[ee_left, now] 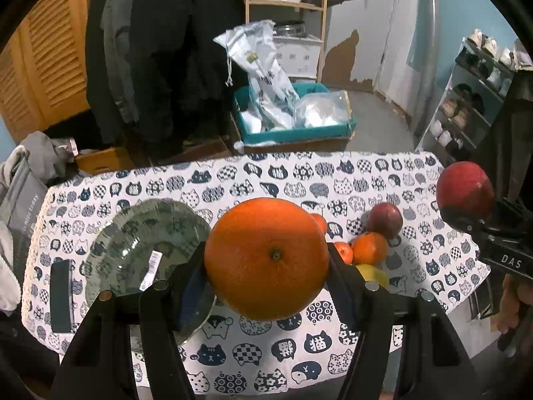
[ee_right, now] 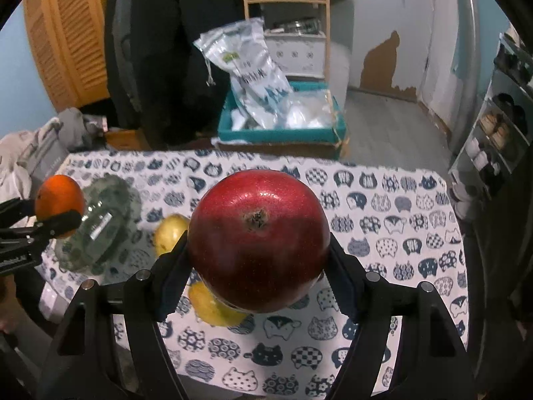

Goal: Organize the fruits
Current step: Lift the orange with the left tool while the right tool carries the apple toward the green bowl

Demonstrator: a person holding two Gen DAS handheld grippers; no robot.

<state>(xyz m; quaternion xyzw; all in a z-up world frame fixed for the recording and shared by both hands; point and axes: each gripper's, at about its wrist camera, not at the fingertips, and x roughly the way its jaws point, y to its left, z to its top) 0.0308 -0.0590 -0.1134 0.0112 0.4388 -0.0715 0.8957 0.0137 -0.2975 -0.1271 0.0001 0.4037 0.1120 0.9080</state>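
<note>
My left gripper (ee_left: 266,263) is shut on a large orange (ee_left: 266,258), held above the table. My right gripper (ee_right: 260,250) is shut on a red apple (ee_right: 260,240), also lifted; the same apple (ee_left: 464,188) shows at the right edge of the left wrist view, and the orange (ee_right: 60,200) at the left of the right wrist view. A clear glass plate (ee_left: 146,246) with a sticker lies on the table to the left. Small oranges (ee_left: 369,248), a dark red fruit (ee_left: 384,220) and a yellow fruit (ee_left: 374,275) lie grouped on the cloth. Two yellow fruits (ee_right: 170,233) lie under the apple.
The table wears a cat-print cloth (ee_left: 299,343). A dark flat object (ee_left: 61,295) lies at its left edge. Beyond the far edge stand a teal box with plastic bags (ee_left: 293,113), hanging coats, a wooden shelf and a shoe rack (ee_left: 466,106) on the right.
</note>
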